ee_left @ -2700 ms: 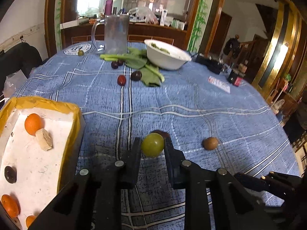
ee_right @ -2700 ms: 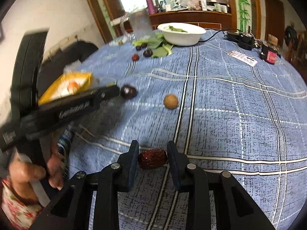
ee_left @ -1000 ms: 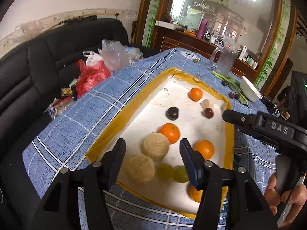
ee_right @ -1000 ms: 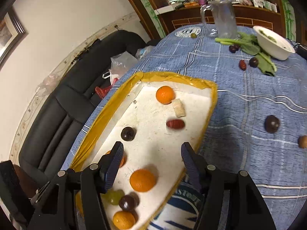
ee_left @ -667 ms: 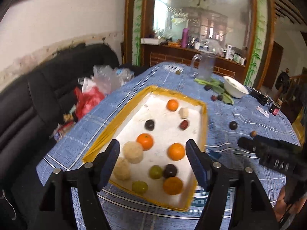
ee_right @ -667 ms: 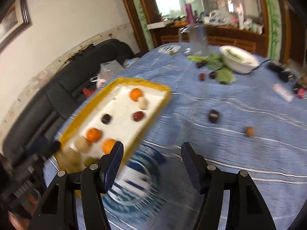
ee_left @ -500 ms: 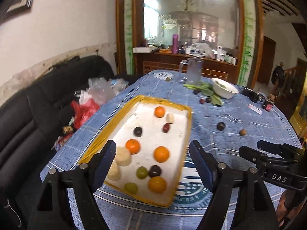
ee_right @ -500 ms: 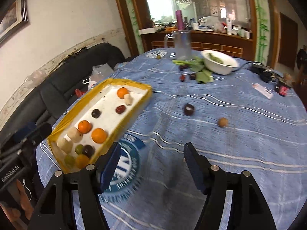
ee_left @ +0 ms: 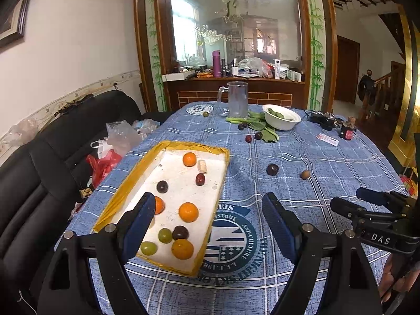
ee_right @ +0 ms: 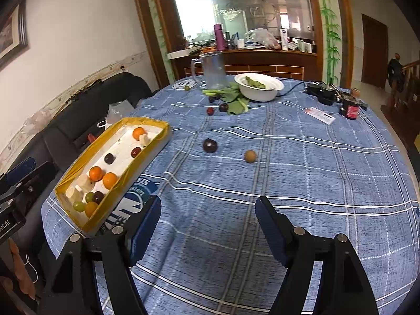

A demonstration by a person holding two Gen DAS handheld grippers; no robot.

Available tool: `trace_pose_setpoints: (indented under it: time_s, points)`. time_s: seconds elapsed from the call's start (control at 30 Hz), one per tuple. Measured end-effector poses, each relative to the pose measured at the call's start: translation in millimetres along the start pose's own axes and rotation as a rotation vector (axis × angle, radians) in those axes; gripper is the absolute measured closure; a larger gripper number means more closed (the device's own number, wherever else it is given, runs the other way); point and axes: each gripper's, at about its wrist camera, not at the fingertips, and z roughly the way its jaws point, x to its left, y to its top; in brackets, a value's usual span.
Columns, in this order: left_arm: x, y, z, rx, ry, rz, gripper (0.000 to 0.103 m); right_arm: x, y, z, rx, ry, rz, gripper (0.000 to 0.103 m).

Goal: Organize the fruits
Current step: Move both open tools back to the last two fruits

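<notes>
Jaws spread wide and gripping nothing, the left hand-held gripper hangs above the near end of the yellow-rimmed tray, level and pointing forward across the tabletop. The right hand-held gripper is likewise wide apart and bare, held above a stretch of blue checked cloth with nothing lying between its fingers.

The tray sits at the tabletop's left edge, just beside the drop toward a black sofa. Inside it lie oranges, two green grapes, dark plums, a red date and pale banana pieces, most of them crowded at the near end.

Beyond the tray, on open cloth in the middle of the tabletop, a dark plum and a small brown fruit lie apart from each other with bare cloth all around.

Farther on, a red fruit and more dark fruits lie near green leaves, just before a white bowl and a clear jug. A small green fruit sits near the far edge.
</notes>
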Motion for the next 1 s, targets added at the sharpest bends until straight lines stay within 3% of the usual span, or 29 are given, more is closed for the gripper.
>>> trace_pose_setpoints:
  time_s: [0.37,0.47,0.53,0.57,0.6,0.77,0.9,1.0]
  points:
    - [15,1,38,0.08,-0.103,-0.124,0.021,-28,19,46,0.061,-0.077,0.008,0.025]
    - [11,16,52,0.087,-0.202,-0.142,0.022,-40,39,76,0.088,-0.071,0.039,0.028]
    - [5,31,68,0.106,-0.278,-0.165,0.044,-47,49,96,0.107,-0.069,0.057,0.035]
    - [1,38,77,0.123,-0.294,-0.169,0.063,-50,54,107,0.117,-0.078,0.058,0.035]
    - [-4,46,88,0.137,-0.312,-0.171,0.068,-52,57,117,0.126,-0.088,0.058,0.037]
    - [-36,65,142,0.193,-0.374,-0.182,0.068,-67,62,148,0.158,-0.085,0.091,0.038]
    - [-61,66,202,0.303,-0.452,-0.226,0.068,-71,57,160,0.171,-0.059,0.092,0.038]
    - [-75,62,237,0.353,-0.479,-0.249,0.068,-66,55,162,0.166,-0.076,0.054,0.051]
